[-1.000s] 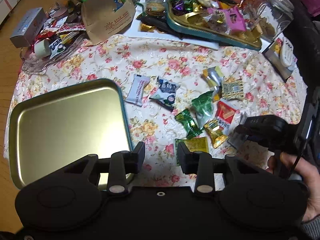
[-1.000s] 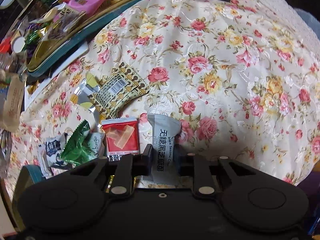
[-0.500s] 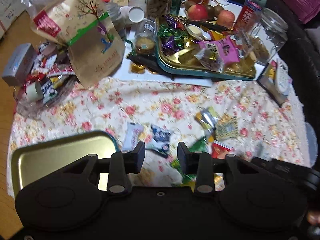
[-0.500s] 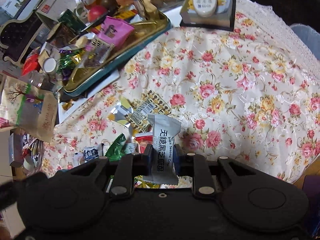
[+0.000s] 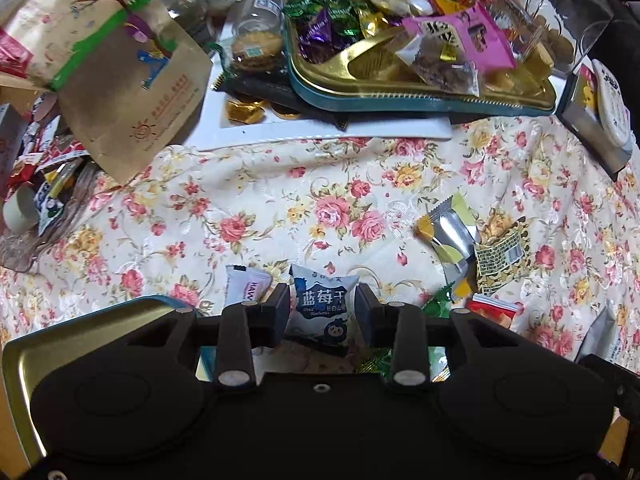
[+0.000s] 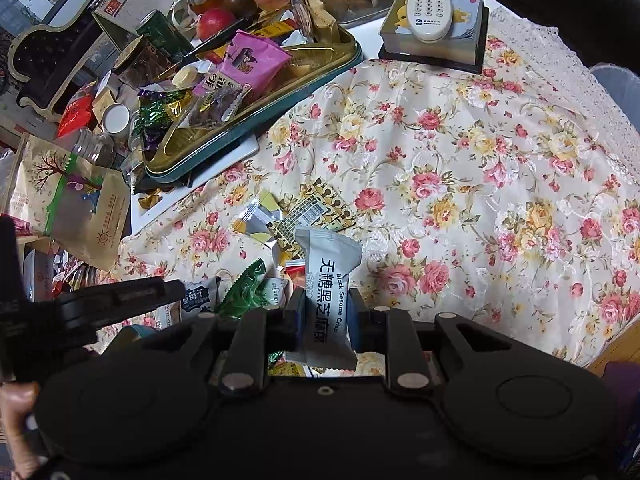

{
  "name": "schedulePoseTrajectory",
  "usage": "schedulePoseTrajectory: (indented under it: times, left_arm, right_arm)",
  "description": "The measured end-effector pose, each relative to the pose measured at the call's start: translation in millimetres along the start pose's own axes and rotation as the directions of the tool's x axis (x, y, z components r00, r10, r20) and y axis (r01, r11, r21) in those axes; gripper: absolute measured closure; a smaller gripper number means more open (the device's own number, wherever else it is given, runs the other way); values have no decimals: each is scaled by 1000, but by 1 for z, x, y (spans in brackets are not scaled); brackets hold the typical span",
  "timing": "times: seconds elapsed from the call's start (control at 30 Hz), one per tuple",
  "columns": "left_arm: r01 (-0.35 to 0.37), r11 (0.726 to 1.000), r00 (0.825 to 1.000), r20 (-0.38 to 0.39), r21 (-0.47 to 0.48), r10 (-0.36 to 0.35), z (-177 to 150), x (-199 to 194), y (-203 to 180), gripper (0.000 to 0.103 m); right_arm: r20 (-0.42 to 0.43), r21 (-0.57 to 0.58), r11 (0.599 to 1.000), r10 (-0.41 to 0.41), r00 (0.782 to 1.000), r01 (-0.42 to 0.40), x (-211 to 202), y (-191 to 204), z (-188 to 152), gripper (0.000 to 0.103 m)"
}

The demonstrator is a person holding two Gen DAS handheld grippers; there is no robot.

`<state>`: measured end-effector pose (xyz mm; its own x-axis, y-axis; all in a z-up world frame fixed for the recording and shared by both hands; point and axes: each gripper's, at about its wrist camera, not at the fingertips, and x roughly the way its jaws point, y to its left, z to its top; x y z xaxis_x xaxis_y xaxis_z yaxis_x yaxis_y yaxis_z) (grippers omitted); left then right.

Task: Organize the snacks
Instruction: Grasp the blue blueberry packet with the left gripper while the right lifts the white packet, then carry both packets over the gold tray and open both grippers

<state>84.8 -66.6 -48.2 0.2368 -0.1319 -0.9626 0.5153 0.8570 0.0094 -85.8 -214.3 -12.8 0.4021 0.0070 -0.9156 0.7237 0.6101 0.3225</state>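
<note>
Snacks: grey-white crinkly sesame crisp packet (image 6: 328, 296) pinched mid-body in my right gripper (image 6: 323, 316), held above the floral-cloth surface (image 6: 460, 168). Left gripper (image 5: 322, 316), pads apart, straddles blue-white dried blueberry pouch (image 5: 322, 306) beside gold tray (image 5: 36, 356). Light, slippery, crushable; grip centres.

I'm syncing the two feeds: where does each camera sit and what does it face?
Left wrist: on the left gripper, looking steeply down at the blue-and-white blueberry packet between its open fingers.
Right wrist: on the right gripper, clamping a grey black-sesame packet; a hand shows.
Shared: blueberry packet, floral tablecloth, teal-rimmed gold tray.
</note>
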Motion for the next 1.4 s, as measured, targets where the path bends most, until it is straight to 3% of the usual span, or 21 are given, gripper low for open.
schedulePoseTrajectory:
  times: [0.5, 0.7, 0.87, 1.2, 1.4]
  left_arm:
    - [-63, 998, 993, -97, 26, 65, -3, 47, -15, 54]
    - [-2, 994, 994, -111, -106, -10, -3, 43, -7, 61]
    - [5, 983, 996, -86, -186, -21, -2, 9, 6, 61]
    - [-90, 975, 992, 64, -202, 105, -24, -100, 54, 61]
    - [-162, 948, 981, 62, -275, 185, -57, -128, 112, 61]
  right_arm:
    - [-7, -35, 999, -16, 1000, 15, 8, 7, 4, 80]
    - [7, -40, 999, -24, 1000, 24, 4, 4, 3, 80]
    - [33, -33, 999, -17, 999, 18, -5, 6, 3, 80]
    - [67, -87, 996, 15, 998, -9, -18, 36, -7, 80]
    - [54, -166, 986, 45, 998, -36, -20, 70, -27, 80]
